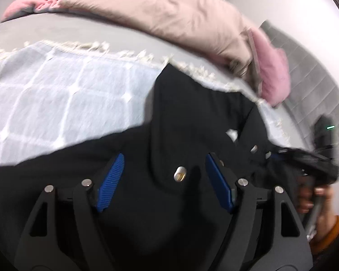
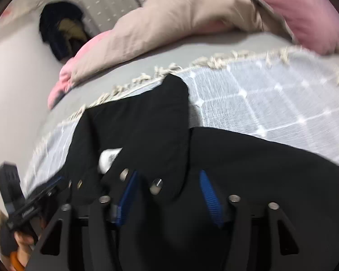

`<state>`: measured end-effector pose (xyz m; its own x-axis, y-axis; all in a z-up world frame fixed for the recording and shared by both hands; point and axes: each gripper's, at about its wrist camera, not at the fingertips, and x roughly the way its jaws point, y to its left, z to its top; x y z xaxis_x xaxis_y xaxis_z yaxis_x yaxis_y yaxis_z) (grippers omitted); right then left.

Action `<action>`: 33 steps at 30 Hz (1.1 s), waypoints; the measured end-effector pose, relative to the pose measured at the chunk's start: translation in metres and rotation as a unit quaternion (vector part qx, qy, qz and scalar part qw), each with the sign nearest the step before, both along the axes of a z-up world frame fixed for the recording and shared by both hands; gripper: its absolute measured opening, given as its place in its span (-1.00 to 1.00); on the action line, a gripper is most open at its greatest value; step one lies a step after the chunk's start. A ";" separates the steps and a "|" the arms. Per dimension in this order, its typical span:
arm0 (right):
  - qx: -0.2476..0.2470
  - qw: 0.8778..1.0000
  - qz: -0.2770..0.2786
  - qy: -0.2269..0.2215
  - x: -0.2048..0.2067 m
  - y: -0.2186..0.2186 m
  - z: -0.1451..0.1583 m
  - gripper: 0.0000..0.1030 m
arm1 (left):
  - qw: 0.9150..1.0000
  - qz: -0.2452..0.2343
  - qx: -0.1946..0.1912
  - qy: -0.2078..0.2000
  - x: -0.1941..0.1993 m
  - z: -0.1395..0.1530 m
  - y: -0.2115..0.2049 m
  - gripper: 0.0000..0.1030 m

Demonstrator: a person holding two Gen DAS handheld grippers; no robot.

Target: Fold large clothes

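A black garment (image 1: 192,117) with metal snap buttons (image 1: 180,173) lies on a pale blue checked blanket (image 1: 56,94) on a bed. My left gripper (image 1: 165,164) is open, its blue pads (image 1: 111,180) on either side of a snap, just above the cloth. The garment (image 2: 147,124) also fills the lower right wrist view, with a white label (image 2: 108,155) near its collar. My right gripper (image 2: 167,180) is open over the snap placket (image 2: 156,185). Each view shows the other gripper at its edge: the right one (image 1: 305,158) and the left one (image 2: 34,203).
A beige and pink duvet (image 1: 180,15) is bunched along the far side of the grey mattress (image 1: 79,31). The blanket has a fringed edge (image 2: 158,74). A dark pile of clothes (image 2: 61,29) lies by the wall beyond the bed.
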<state>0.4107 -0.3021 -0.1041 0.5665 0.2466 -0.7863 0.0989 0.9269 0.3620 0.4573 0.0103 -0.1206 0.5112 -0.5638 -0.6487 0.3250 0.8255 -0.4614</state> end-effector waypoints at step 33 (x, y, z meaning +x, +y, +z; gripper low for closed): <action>-0.076 0.972 -0.223 -0.005 -0.231 -0.120 0.056 0.51 | 0.989 0.072 0.132 0.007 -0.149 0.074 0.014 0.92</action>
